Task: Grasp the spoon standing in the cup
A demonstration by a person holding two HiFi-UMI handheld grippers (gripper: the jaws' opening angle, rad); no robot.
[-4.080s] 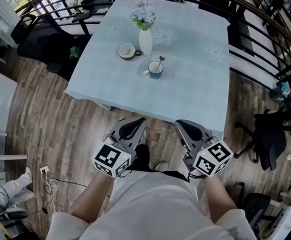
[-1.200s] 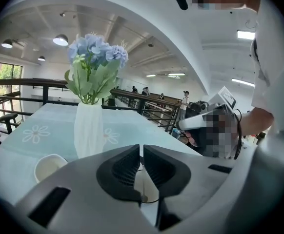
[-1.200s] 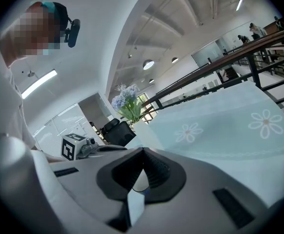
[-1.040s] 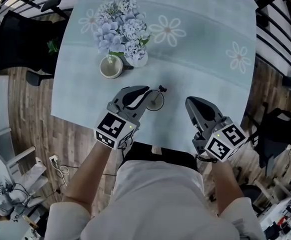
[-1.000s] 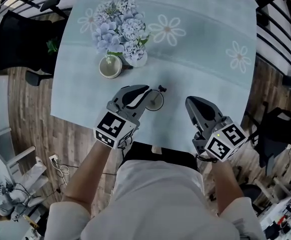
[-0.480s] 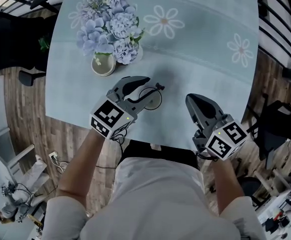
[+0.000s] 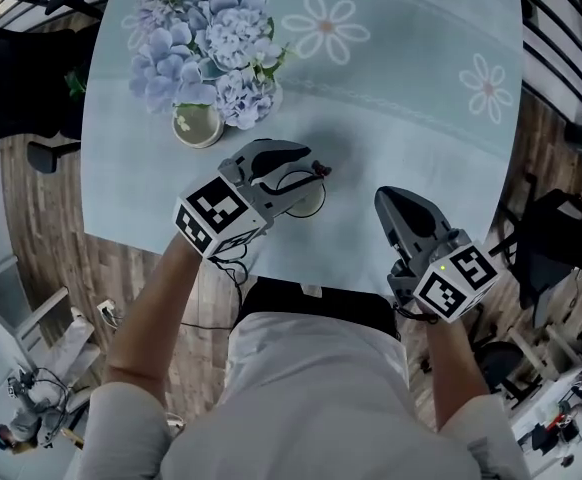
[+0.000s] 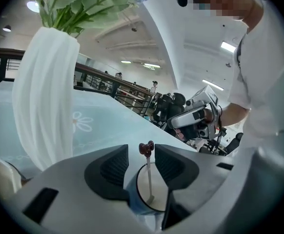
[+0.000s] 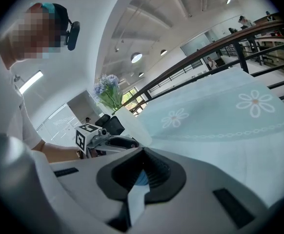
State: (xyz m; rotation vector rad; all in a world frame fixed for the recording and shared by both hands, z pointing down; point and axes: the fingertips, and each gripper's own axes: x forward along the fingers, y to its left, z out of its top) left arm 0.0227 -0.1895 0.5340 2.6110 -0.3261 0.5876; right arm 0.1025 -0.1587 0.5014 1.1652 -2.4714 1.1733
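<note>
1. My left gripper (image 8: 141, 160) has just been opening; the spoon (image 8: 147, 177) stands untouched between its jaws, in the cup (image 8: 132, 201) on the counter (image 7: 401, 108).
2. Right gripper (image 7: 391, 200) is clenched and empty.
3. Next: close on the handle.

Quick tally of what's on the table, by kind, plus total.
Cups: 2, a white round cup and a blue round cup
Vases: 1, a white ribbed vase holding blue-purple flowers
Spoons: 1, a thin spoon with a dark heart-shaped top, standing in the blue round cup
Total: 4
</note>
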